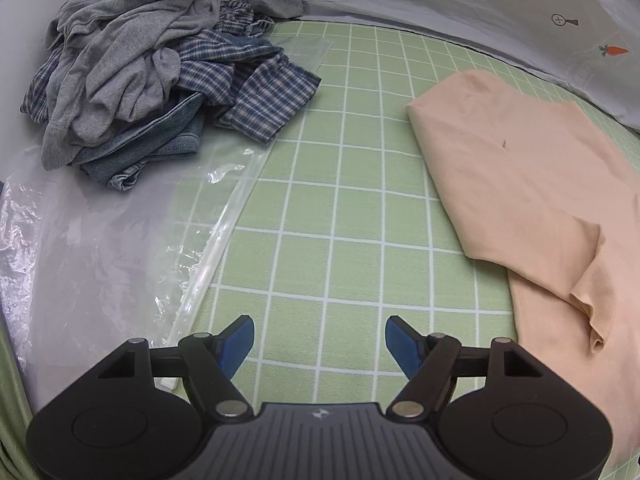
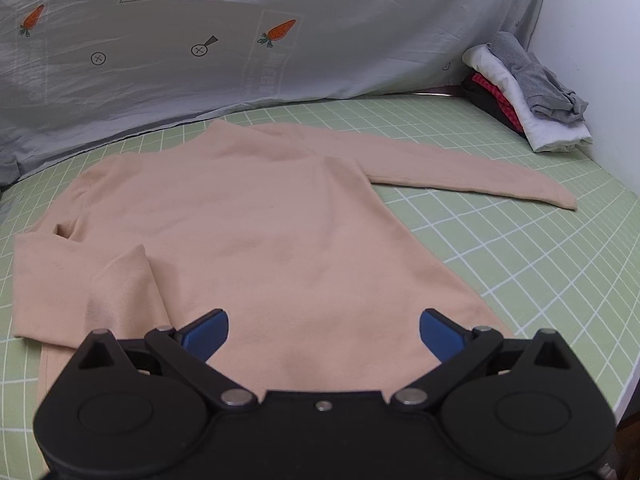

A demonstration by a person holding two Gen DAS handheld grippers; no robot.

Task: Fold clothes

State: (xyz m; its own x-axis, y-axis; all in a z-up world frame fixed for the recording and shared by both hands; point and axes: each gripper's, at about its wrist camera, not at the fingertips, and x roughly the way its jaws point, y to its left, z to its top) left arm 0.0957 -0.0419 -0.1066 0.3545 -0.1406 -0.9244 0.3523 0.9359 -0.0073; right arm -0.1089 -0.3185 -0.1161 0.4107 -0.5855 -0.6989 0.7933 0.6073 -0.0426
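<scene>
Both grippers, left gripper (image 1: 320, 344) and right gripper (image 2: 324, 334), hang with jaws apart and empty. One peach sweater (image 2: 256, 224) fills the frame's centre on the green grid mat (image 2: 520, 248), one sleeve (image 2: 460, 168) out toward the right, the other (image 2: 80, 280) doubled at lower left. Fold the outstretched sleeve in flat next. One unfolded heap (image 1: 140, 80) sits upper left; one stack (image 2: 528, 96), perhaps four pieces, upper right.
</scene>
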